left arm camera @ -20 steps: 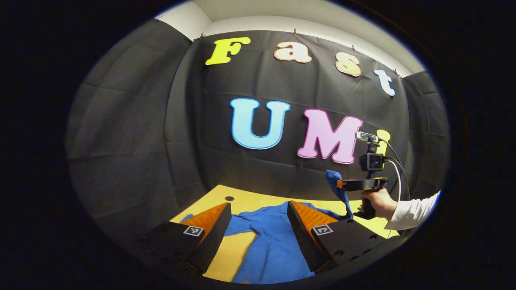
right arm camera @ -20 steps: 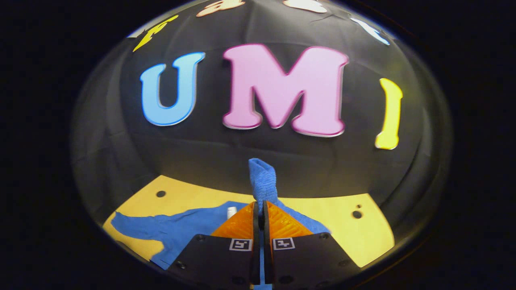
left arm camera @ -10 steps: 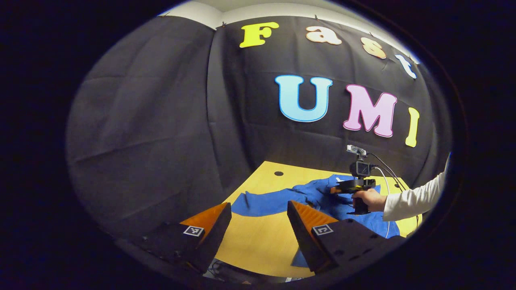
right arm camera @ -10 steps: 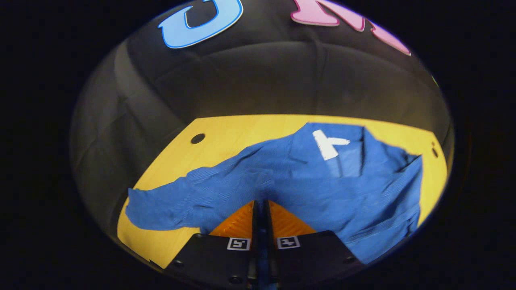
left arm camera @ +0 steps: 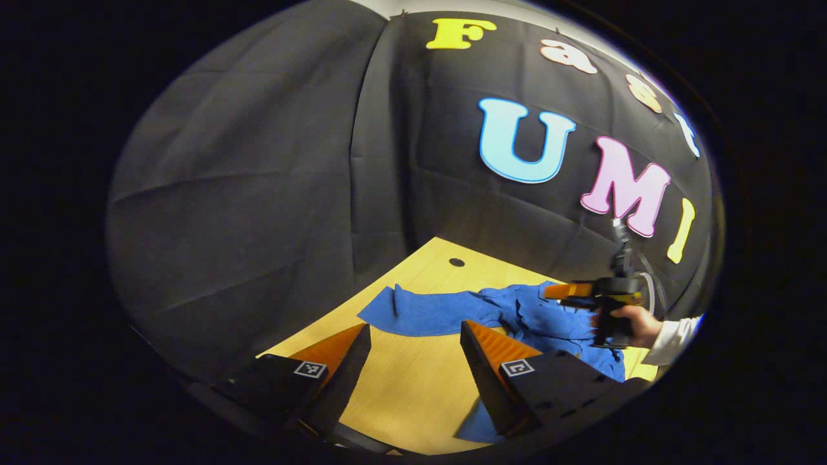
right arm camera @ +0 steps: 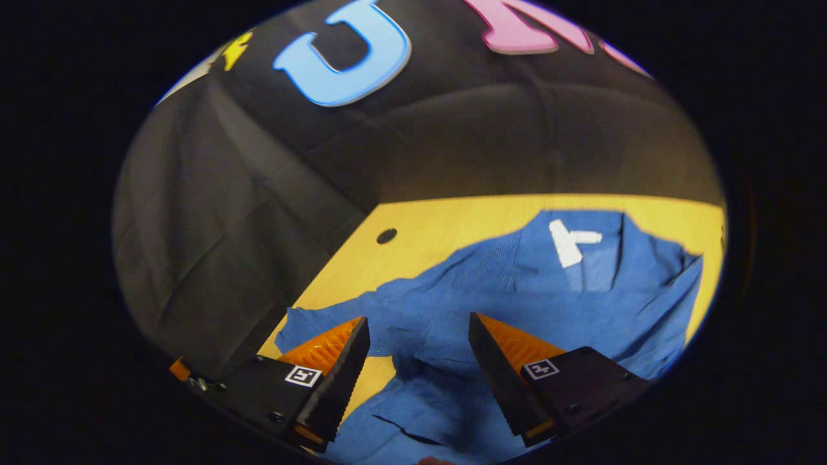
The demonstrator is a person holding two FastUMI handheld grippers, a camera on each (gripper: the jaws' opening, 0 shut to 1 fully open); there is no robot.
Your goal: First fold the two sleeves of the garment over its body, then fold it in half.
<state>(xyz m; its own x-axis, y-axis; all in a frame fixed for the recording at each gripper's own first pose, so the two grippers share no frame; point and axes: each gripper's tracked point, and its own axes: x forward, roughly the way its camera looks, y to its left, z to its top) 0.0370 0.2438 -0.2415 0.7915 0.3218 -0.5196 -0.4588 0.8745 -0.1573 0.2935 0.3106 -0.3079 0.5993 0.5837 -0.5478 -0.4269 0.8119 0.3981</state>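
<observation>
The wooden table takes up the lower part of both views, with the black booth wall rising behind it and a small round hole in the tabletop near the back edge. On the table lies the blue garment, spread out and rumpled; in the right gripper view its body reaches toward the right, with a white neck label near the far edge. One sleeve stretches flat toward the left in the left gripper view, its end on bare wood. The left gripper hovers above the near part of the table with its fingers spread wide, nothing between them. The right gripper hangs over the garment, fingers likewise apart and holding nothing, blue cloth lying beneath the gap. In the left gripper view that right gripper appears farther off at the right, held by a hand with a white sleeve cuff, above the garment's body.
</observation>
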